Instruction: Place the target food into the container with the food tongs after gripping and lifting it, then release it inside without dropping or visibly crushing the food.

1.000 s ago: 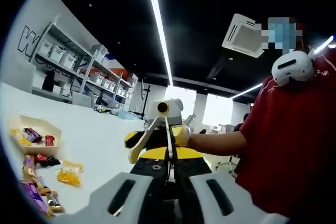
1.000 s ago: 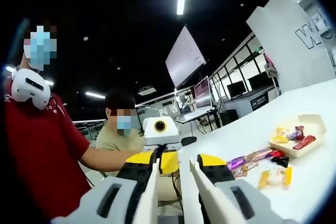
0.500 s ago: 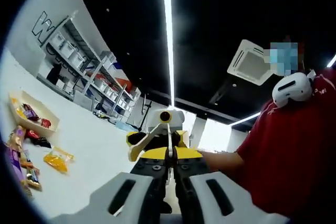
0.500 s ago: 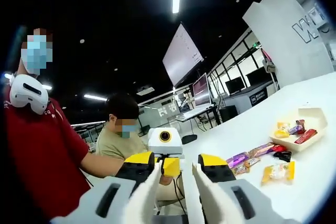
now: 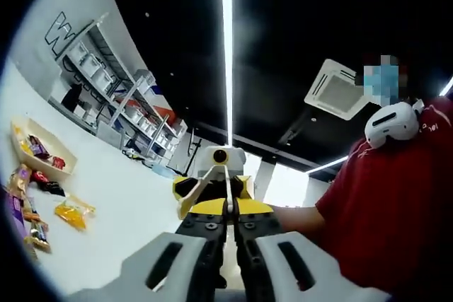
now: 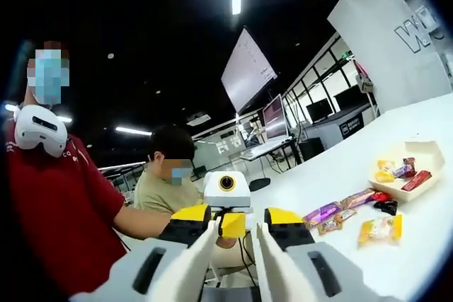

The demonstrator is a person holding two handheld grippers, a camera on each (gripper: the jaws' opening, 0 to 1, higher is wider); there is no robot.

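Held up above the white table point(image 5: 120, 196), my two grippers face each other. My left gripper point(image 5: 228, 221) has its black and yellow fingers pressed together with nothing between them. My right gripper point(image 6: 235, 216) is shut on the white food tongs point(image 6: 205, 249), whose two arms stand apart. It also appears in the left gripper view point(image 5: 216, 192) with the tongs point(image 5: 204, 180). A cream container point(image 6: 417, 167) point(image 5: 39, 150) holds a few wrapped snacks. Beside it lie a yellow packet point(image 6: 379, 230) point(image 5: 71, 213) and purple bars point(image 6: 322, 212) point(image 5: 14, 206).
A person in a red shirt point(image 5: 382, 217) holds both grippers. Another person in a khaki shirt point(image 6: 159, 192) sits behind. Storage shelves point(image 5: 106, 93) line the far wall and monitors point(image 6: 272, 114) stand past the table's end.
Both views have tilted slightly, so the snacks sit differently in the pictures. The grippers keep facing each other, and nothing on the table has moved.
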